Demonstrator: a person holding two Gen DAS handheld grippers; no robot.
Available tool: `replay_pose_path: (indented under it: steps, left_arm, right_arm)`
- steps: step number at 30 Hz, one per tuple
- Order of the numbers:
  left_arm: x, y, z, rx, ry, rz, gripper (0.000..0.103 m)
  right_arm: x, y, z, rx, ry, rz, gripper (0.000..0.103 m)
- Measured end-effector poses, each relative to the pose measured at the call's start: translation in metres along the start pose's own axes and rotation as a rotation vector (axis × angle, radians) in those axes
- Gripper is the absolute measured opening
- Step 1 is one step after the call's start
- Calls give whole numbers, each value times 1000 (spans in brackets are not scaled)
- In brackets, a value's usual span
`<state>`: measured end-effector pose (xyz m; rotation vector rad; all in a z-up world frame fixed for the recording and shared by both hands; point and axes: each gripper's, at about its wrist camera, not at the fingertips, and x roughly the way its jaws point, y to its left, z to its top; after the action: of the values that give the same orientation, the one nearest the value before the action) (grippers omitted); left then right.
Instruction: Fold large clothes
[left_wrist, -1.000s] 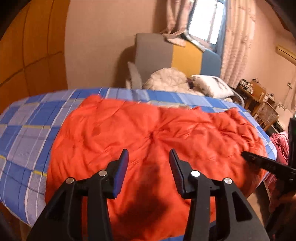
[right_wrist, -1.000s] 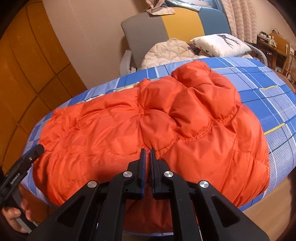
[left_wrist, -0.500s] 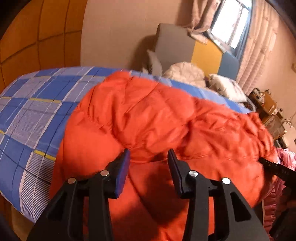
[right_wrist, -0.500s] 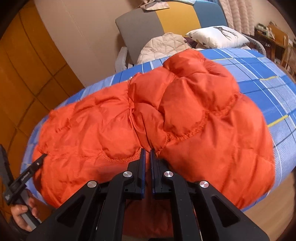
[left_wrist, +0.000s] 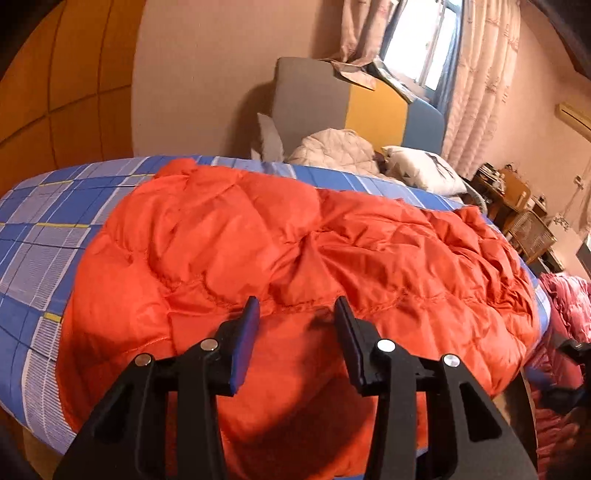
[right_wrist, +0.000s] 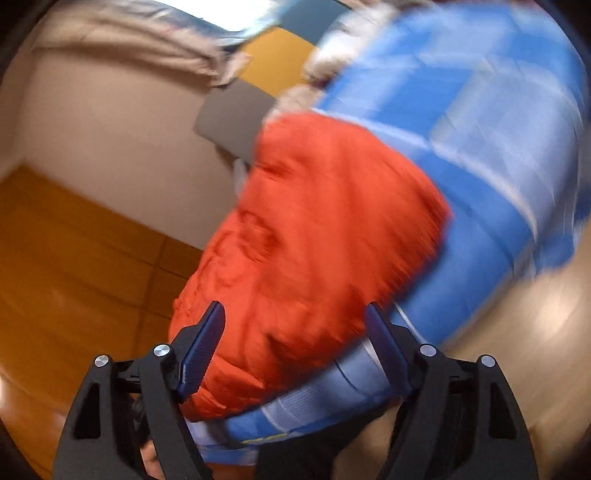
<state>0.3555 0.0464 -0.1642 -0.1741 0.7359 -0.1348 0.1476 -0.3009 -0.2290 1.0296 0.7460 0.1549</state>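
Note:
An orange quilted down jacket (left_wrist: 295, 240) lies spread on the bed's blue plaid sheet (left_wrist: 44, 229), with a puffy folded layer across its middle. My left gripper (left_wrist: 296, 301) hovers over the jacket's near edge. Its jaws are partly apart, and the fabric lies beneath them, not pinched. In the blurred, tilted right wrist view, my right gripper (right_wrist: 294, 306) is opening wide at the bed's corner. The jacket (right_wrist: 325, 221) lies beyond its fingers, ungripped. A black part at the right edge of the left wrist view is probably that gripper (left_wrist: 572, 350).
Behind the bed stands a grey, yellow and blue armchair (left_wrist: 332, 103) with a beige quilted garment (left_wrist: 332, 151) and a white pillow (left_wrist: 421, 170). Pink cloth (left_wrist: 569, 302) lies at the right, with wooden furniture (left_wrist: 509, 192) behind. Orange wall panels (left_wrist: 55, 92) are on the left.
My right gripper let go of the jacket's seam, opened wide, and swung sideways while rolling. The jacket's folded layer has settled on the bed. My left gripper dipped slightly.

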Motion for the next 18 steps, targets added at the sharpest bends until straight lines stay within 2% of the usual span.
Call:
replay_pose_path:
  steps: [3,6,7,13,14,16,17,18]
  left_arm:
    - [8,-3,-2,2,28,-20,41]
    - [16,-2,-6,-3,48,-25,41]
    - [18,-1,-7,-7,53,-28,41]
    - [30,-4,-12,-2,71,-51,41]
    - [32,-6,-13,2,75,-57,41]
    - [36,-7,-14,4,77,-64,41]
    - [37,-8,-13,2,80,-69,41]
    - [39,-9,-13,-4,85,-82,41]
  right_arm:
    - [16,-17,2,114,9,79,77]
    - [32,-22,3,169,-5,105,78]
    - [34,-22,5,177,-12,117,81]
    - [61,-20,12,164,-21,55,85]
    - [64,-17,13,149,-21,42,82]
    - [61,-12,20,116,-26,11,55]
    - [58,-10,24,110,-29,12,48]
    - [55,-6,28,89,-34,9,37]
